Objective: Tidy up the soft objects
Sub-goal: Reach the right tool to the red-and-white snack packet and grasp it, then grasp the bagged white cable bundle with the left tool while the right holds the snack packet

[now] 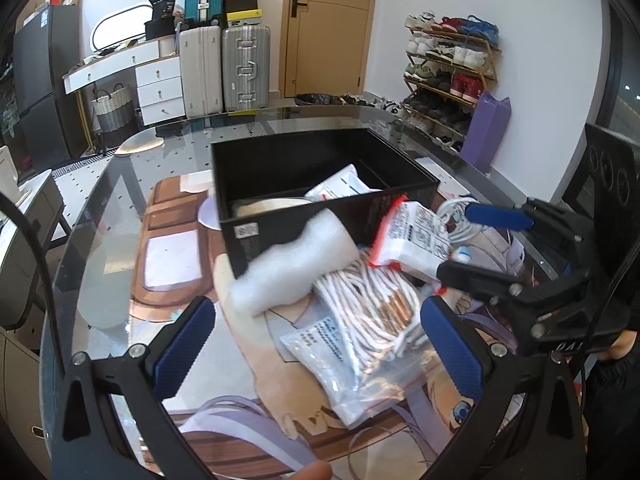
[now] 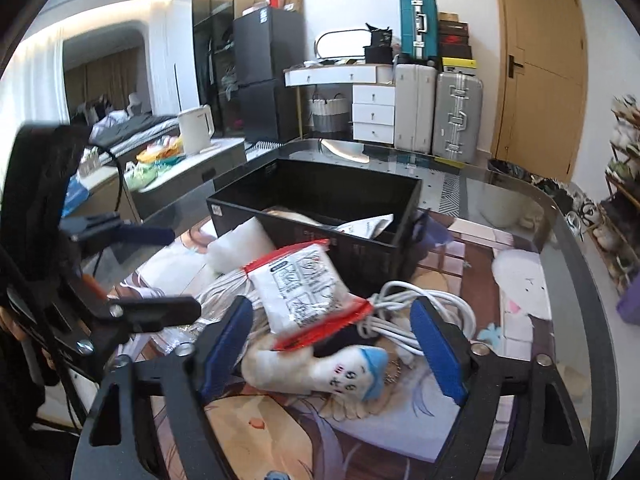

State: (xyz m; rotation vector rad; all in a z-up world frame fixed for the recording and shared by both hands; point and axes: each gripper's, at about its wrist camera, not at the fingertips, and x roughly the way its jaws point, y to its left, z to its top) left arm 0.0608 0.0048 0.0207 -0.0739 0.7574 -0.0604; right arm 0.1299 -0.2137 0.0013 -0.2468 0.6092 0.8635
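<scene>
A black open box (image 1: 256,236) (image 2: 360,256) stands on the glass table, with a white packet (image 1: 344,184) and a pale thing inside. In front of it lies a pile: a white foam piece (image 1: 296,260) (image 2: 240,248), a clear bag of white cords (image 1: 368,320), a red-edged white packet (image 1: 416,236) (image 2: 304,292), a white cable coil (image 2: 424,300) and a white-and-blue plush (image 2: 332,364). My left gripper (image 1: 318,344) (image 2: 168,272) is open over the cord bag. My right gripper (image 2: 334,344) (image 1: 456,240) is open, with the plush and the red-edged packet between its fingers; the pads do not press on them.
A picture mat (image 1: 248,360) covers the table under the glass. A white plush shape (image 2: 520,284) lies at the right of the mat. Behind the table stand suitcases (image 1: 224,68), a white drawer unit (image 1: 160,88), a shoe rack (image 1: 452,72) and a door (image 1: 328,28).
</scene>
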